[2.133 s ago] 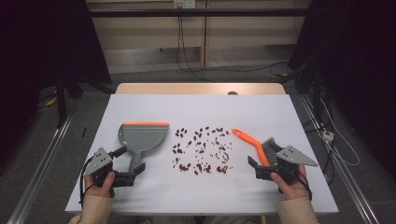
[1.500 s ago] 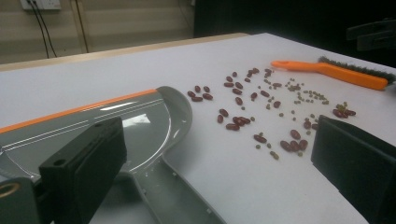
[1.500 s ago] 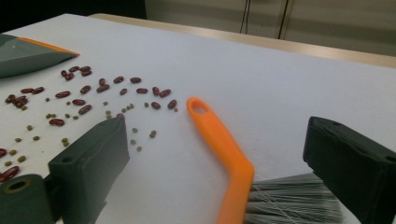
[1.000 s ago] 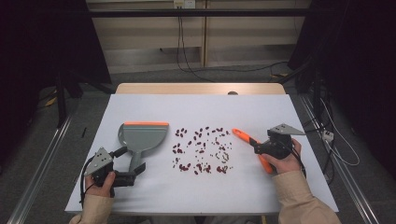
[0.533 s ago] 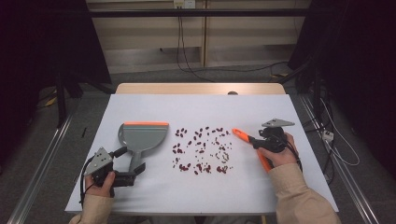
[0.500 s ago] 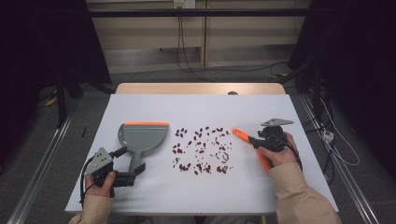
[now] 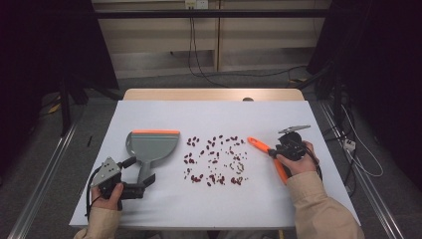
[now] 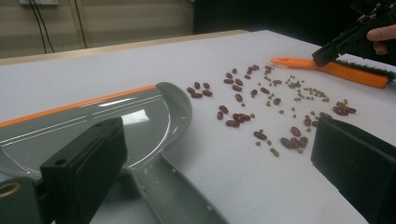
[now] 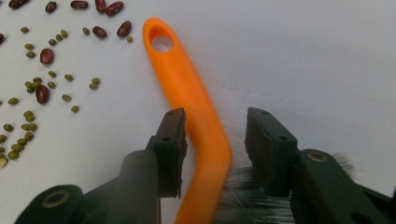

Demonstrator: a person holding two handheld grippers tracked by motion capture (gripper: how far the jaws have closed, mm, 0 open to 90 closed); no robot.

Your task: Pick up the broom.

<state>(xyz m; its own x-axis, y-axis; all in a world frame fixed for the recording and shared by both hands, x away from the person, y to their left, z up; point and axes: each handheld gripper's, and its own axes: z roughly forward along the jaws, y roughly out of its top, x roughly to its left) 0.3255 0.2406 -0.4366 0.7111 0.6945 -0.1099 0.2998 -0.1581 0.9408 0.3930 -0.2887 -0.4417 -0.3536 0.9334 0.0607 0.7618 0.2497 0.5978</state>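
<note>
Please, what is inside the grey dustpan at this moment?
The dustpan tray shows bare grey plastic with no beans in it; the beans all lie on the table beside it. In the left gripper view, the left claw covers its near corner.

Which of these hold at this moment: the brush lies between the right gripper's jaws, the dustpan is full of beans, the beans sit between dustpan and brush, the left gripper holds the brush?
1. The brush handle lies between the right gripper jaws. True; the jaws have just been closing, with a gap still beside one jaw.
2. The dustpan is full of beans. False: its tray is bare.
3. The beans lie scattered between dustpan and brush. True.
4. The left gripper holds the brush. False: it straddles the dustpan's handle, jaws apart.
</note>
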